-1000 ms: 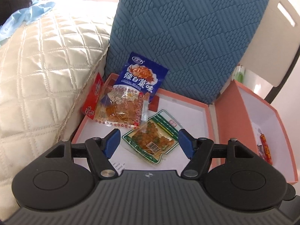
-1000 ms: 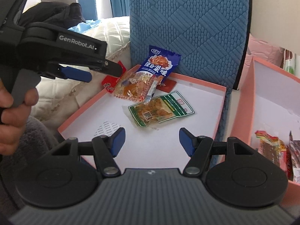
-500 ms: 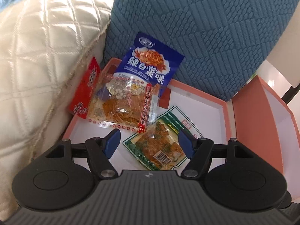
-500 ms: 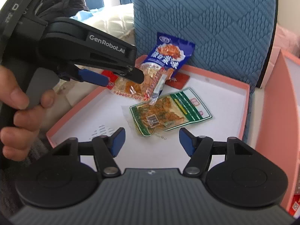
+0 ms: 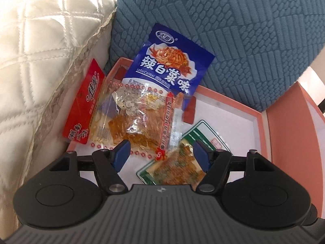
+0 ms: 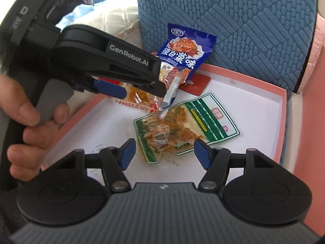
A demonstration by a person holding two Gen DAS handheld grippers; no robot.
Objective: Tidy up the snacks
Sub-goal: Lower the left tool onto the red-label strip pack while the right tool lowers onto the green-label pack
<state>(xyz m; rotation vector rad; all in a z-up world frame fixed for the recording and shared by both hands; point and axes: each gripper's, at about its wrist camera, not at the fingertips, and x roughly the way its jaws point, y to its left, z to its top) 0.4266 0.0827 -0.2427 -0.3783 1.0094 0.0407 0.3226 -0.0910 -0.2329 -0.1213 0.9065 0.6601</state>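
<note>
Several snack packets lie in a pink box lid (image 5: 227,99) with a white floor. A blue packet (image 5: 168,61) leans on the back rim, over a clear packet of orange snacks (image 5: 130,126) and a red packet (image 5: 85,105). A green-edged packet (image 5: 178,162) lies nearer. My left gripper (image 5: 161,154) is open and empty, low over the clear and green packets. In the right wrist view the left gripper (image 6: 132,87) hovers over the clear packet (image 6: 138,97). My right gripper (image 6: 164,152) is open and empty, just before the green-edged packet (image 6: 182,126). The blue packet (image 6: 186,48) stands behind.
A blue textured cushion (image 5: 223,20) stands behind the lid and a cream quilted pillow (image 5: 40,50) presses on its left side. A second pink box (image 5: 294,122) stands at the right. A small red packet (image 6: 196,83) lies near the back rim.
Both grippers have moved forward and down toward the packets. The left gripper now hangs close over the clear packet. Both stay open.
</note>
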